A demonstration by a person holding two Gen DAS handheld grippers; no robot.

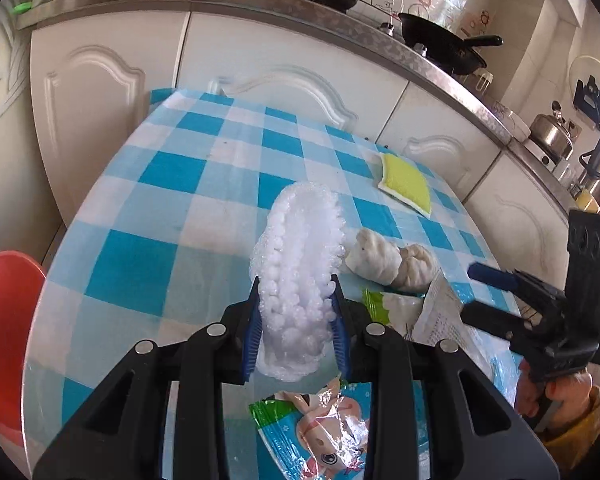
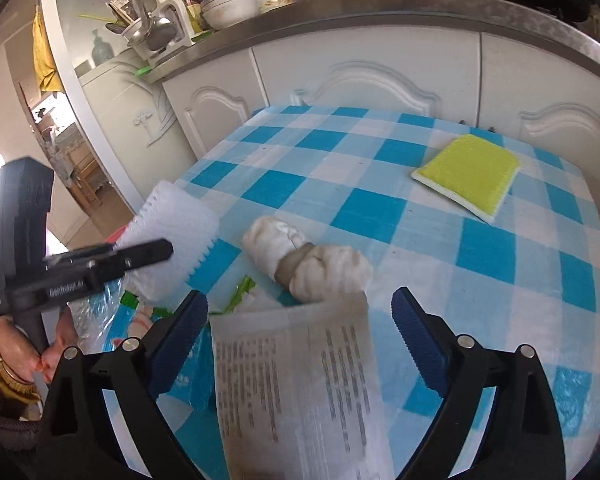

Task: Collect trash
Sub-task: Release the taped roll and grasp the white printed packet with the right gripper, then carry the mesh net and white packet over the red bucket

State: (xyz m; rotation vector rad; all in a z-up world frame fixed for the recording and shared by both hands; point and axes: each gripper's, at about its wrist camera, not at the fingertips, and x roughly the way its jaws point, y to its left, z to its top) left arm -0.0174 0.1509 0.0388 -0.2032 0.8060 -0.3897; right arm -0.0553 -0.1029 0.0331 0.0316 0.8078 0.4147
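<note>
Right hand-held gripper (image 2: 300,316) jaws wide over a printed wrapper (image 2: 300,392), not gripping. White knotted rag (image 2: 308,264) beyond; yellow sponge (image 2: 470,174) far right on checked desk (image 2: 500,280).

On the counter (image 2: 480,280) the sponge (image 2: 470,176) lies at the far right. The knotted bag (image 2: 308,264) lies near the middle, with the printed wrapper (image 2: 300,380) just in front of it. The foam sheet (image 2: 172,236) is left of the bag, above the cartoon wrapper (image 1: 324,420).

My left tongs (image 1: 296,312), matt black plastic with ribbed blue pads, pinch bumpy white foam wrap (image 1: 296,256). The checked counter cover (image 1: 160,208) looks glossy. The sponge (image 2: 470,174) is fuzzy; the printed wrapper (image 2: 296,384) is thin, shiny film.
</note>
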